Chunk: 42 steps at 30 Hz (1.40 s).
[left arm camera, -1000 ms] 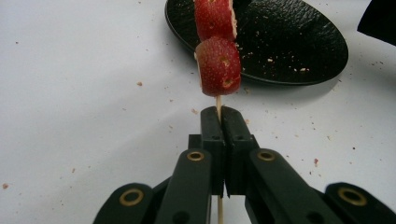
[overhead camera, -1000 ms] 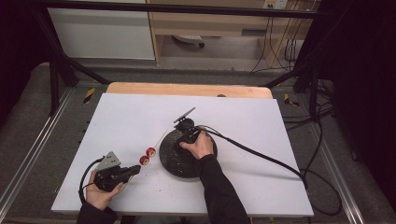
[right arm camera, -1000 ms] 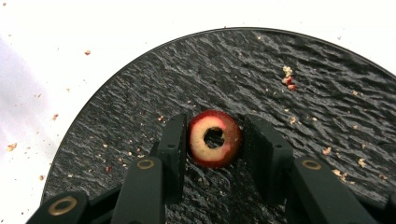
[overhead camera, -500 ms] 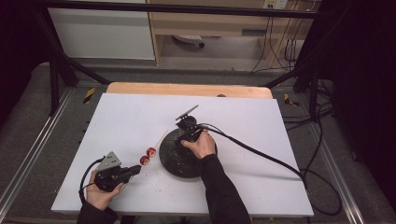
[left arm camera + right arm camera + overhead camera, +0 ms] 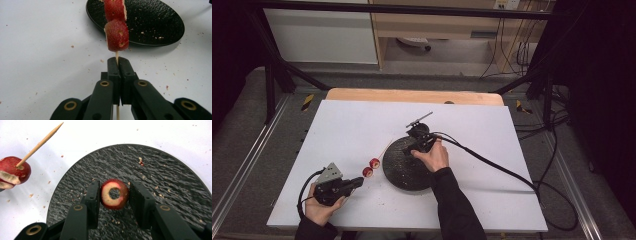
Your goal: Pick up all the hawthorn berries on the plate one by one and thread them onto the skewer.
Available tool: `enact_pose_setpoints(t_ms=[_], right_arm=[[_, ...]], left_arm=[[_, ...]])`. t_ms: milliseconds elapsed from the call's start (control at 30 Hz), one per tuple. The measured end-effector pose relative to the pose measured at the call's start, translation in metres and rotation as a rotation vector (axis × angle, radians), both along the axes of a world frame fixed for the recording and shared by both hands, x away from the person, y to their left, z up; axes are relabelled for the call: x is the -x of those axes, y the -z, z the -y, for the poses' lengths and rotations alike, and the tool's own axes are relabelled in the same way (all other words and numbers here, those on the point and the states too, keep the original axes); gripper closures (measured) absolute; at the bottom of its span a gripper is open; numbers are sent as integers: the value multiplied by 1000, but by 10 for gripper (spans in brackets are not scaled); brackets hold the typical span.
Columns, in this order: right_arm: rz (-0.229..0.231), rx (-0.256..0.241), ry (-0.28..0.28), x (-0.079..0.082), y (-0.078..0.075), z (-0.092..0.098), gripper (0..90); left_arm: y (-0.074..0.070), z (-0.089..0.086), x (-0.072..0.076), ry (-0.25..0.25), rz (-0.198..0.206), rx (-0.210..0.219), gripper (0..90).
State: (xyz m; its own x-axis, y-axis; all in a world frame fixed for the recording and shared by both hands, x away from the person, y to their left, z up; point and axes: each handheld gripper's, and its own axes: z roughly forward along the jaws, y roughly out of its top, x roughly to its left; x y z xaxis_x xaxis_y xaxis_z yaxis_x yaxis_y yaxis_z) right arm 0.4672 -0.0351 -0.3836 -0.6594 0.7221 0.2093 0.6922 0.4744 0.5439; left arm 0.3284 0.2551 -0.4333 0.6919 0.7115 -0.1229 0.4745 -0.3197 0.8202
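- High view: right gripper (image 5: 418, 146) has its jaws over the plate (image 5: 404, 172); left gripper (image 5: 354, 182), at the plate's 9 o'clock, has edged the skewer (image 5: 378, 155) slightly toward it.
- Left gripper view: jaws pinch the thin, snappable skewer (image 5: 117, 55) below two slices.
- Right gripper view: jaws flank the ring (image 5: 114, 194), touching or nearly so; soft, light fruit, so grip its skin sides gently.

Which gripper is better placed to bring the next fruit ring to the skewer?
Right: the right gripper brackets the fruit ring on the black plate; the left gripper is shut on the skewer.
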Motion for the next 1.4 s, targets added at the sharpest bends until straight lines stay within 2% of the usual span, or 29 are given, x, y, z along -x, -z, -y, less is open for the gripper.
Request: enact_pose_setpoints(t_ms=[467,667,1000,1200,1400], right_arm=[[50,-114,23,17,1,25,624],[75,-203,50,27,4,37,624],[118,-320,101,46,19,53,624],[144,-410,144,54,27,64,624],[168,-464,183,60,35,70,625]], left_arm=[[0,5,1,11,4,1,883],[0,10,2,18,5,-3,883],[0,22,4,30,10,-9,883],[-1,28,4,29,16,-5,883],[-4,34,5,28,28,0,883]])
